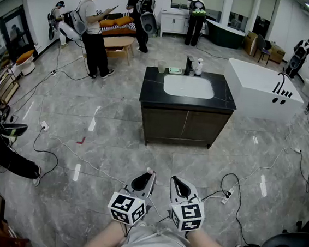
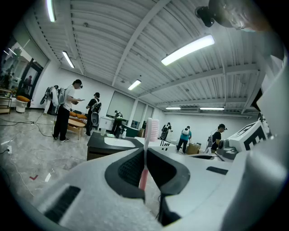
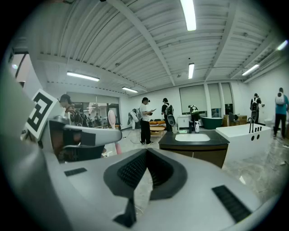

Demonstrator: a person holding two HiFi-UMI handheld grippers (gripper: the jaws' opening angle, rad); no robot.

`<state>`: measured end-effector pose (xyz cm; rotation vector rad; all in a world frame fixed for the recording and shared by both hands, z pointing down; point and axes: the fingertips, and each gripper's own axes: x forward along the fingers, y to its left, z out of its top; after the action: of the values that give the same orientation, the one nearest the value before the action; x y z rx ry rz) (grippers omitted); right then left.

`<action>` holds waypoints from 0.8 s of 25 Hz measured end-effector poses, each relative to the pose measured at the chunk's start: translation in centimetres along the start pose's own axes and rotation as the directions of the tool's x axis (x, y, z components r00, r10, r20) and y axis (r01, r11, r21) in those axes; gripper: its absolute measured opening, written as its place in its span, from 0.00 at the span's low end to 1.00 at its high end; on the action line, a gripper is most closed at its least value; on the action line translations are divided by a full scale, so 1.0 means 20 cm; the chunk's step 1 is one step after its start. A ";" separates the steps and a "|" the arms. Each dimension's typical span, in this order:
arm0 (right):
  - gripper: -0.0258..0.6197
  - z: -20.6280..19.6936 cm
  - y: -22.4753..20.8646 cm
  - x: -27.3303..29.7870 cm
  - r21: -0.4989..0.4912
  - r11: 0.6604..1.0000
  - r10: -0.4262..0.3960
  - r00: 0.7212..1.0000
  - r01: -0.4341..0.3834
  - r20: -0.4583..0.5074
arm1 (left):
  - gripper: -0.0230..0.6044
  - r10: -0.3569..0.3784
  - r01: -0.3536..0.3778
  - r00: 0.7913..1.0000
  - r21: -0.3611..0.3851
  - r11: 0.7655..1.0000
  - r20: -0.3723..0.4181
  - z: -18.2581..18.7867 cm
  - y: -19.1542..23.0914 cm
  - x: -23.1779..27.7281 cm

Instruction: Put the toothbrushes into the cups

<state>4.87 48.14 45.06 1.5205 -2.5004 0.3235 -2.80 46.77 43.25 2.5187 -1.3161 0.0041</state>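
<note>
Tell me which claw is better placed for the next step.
Left. The left claw is shut on the pink toothbrush; the right claw is shut, empty. Both are well short of the vanity.

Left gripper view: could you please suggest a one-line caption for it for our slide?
Left gripper shut on an upright pink toothbrush, head up, with the sink vanity ahead.

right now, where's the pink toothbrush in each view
Head view: bottom centre, the toothbrush pokes from the tip of the left gripper.
Left gripper view: toothbrush at centre, upright, clamped between the jaws.
Right gripper view: toothbrush left of centre, its head above the left gripper.
Shared landmark: the black-topped sink cabinet, ahead in all three.
</note>
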 end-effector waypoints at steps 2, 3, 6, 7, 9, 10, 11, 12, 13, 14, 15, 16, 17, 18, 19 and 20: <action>0.08 -0.01 0.01 0.00 -0.001 1.000 0.001 1.000 -0.001 -0.005 | 0.09 -0.001 0.001 1.000 -0.002 1.000 -0.003 0.00 0.01 0.00; 0.08 -0.01 0.01 0.00 -0.002 1.000 0.002 1.000 -0.002 -0.007 | 0.09 -0.002 0.002 1.000 -0.005 1.000 -0.004 -0.01 0.01 0.00; 0.08 -0.01 0.02 0.01 -0.005 1.000 0.009 1.000 -0.009 -0.008 | 0.09 -0.006 0.006 1.000 -0.028 1.000 -0.004 -0.02 0.02 0.00; 0.08 -0.01 0.02 0.01 -0.006 1.000 0.011 1.000 -0.011 -0.009 | 0.09 -0.006 0.006 1.000 -0.039 0.999 -0.004 -0.03 0.02 0.00; 0.08 -0.02 0.02 0.02 -0.004 1.000 0.011 1.000 -0.011 -0.015 | 0.09 -0.007 0.007 1.000 -0.049 0.999 -0.006 -0.04 0.03 0.00; 0.08 -0.03 0.03 0.02 0.001 1.000 0.011 1.000 -0.011 -0.018 | 0.09 -0.007 0.007 1.000 -0.047 0.999 -0.008 -0.04 0.04 0.00; 0.08 -0.03 0.03 0.03 0.010 1.000 0.012 1.000 -0.012 -0.020 | 0.09 -0.008 0.007 1.000 -0.046 0.999 -0.009 -0.04 0.04 -0.01; 0.08 -0.04 0.04 0.03 0.024 1.000 0.014 1.000 -0.014 -0.020 | 0.09 -0.009 0.009 1.000 -0.047 0.999 -0.010 -0.05 0.05 -0.01; 0.08 -0.04 0.05 0.03 0.037 0.999 0.016 1.000 -0.015 -0.019 | 0.09 -0.011 0.011 1.000 -0.047 0.999 -0.011 -0.05 0.05 -0.01; 0.08 -0.05 0.06 0.04 0.046 0.999 0.016 1.000 -0.015 -0.019 | 0.09 -0.014 0.013 1.000 -0.046 0.999 -0.012 -0.05 0.06 -0.02; 0.08 -0.05 0.07 0.05 0.050 0.999 0.015 1.000 -0.014 -0.022 | 0.09 -0.016 0.016 1.000 -0.043 0.999 -0.013 -0.06 0.07 -0.02; 0.08 -0.06 0.08 0.06 0.050 0.999 0.014 1.000 -0.012 -0.025 | 0.09 -0.019 0.019 1.000 -0.040 0.999 -0.015 -0.06 0.08 -0.03; 0.08 -0.07 0.10 0.07 0.051 0.999 0.011 1.000 -0.009 -0.028 | 0.09 -0.022 0.021 1.000 -0.040 0.999 -0.016 -0.07 0.09 -0.05; 0.08 -0.08 0.12 0.08 0.056 0.998 0.006 1.000 -0.005 -0.031 | 0.09 -0.024 0.023 1.000 -0.042 0.999 -0.017 -0.08 0.12 -0.06; 0.08 -0.09 0.14 0.10 0.066 0.998 0.000 0.999 0.002 -0.032 | 0.09 -0.024 0.023 1.000 -0.048 0.999 -0.017 -0.08 0.15 -0.08; 0.08 -0.09 0.16 0.12 0.079 0.997 -0.007 0.999 0.010 -0.034 | 0.09 -0.024 0.023 1.000 -0.058 0.998 -0.017 -0.08 0.18 -0.09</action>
<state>1.06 48.03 47.21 1.5411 -2.4822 0.4486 -6.54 46.78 45.53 2.4803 -1.2611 -0.0166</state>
